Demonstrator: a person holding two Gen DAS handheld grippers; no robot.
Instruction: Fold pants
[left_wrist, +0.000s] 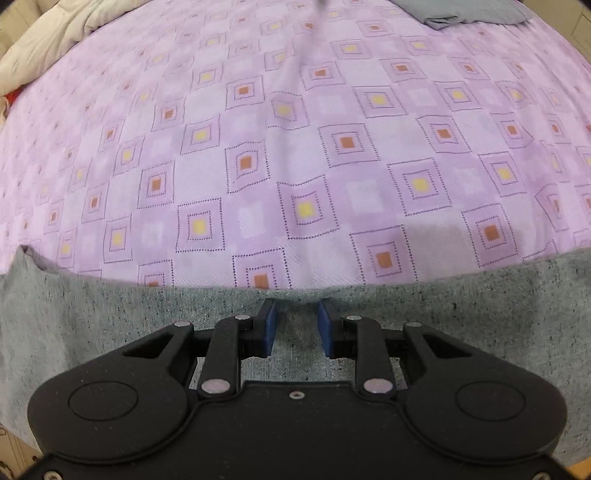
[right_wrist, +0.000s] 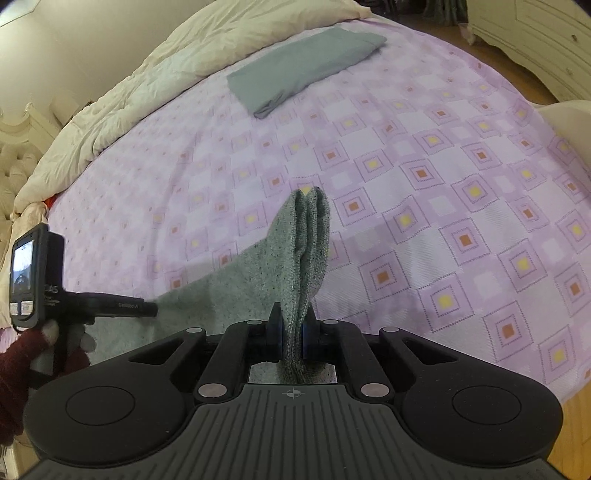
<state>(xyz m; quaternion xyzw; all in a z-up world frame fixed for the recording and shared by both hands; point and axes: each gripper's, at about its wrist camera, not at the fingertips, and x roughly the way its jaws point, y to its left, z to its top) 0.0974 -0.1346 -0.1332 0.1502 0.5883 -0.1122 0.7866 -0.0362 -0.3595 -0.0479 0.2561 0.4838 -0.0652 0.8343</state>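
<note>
The grey speckled pants (left_wrist: 110, 325) lie along the near edge of a purple patterned bed sheet (left_wrist: 295, 147). My left gripper (left_wrist: 296, 309) hangs just over the pants' far edge. Its blue pads (left_wrist: 271, 325) stand apart, with cloth showing behind the gap but nothing pinched. In the right wrist view my right gripper (right_wrist: 294, 321) is shut on a bunched fold of the pants (right_wrist: 306, 251). That fold rises off the bed as a ridge, and the rest trails down to the left.
A folded grey garment (right_wrist: 303, 70) lies at the far side of the bed, next to a cream duvet (right_wrist: 147, 92). A hand in a dark red sleeve (right_wrist: 14, 369) holds the other unit with its small screen (right_wrist: 22, 273). Wooden floor (right_wrist: 576, 424) and white furniture (right_wrist: 535, 29) border the bed on the right.
</note>
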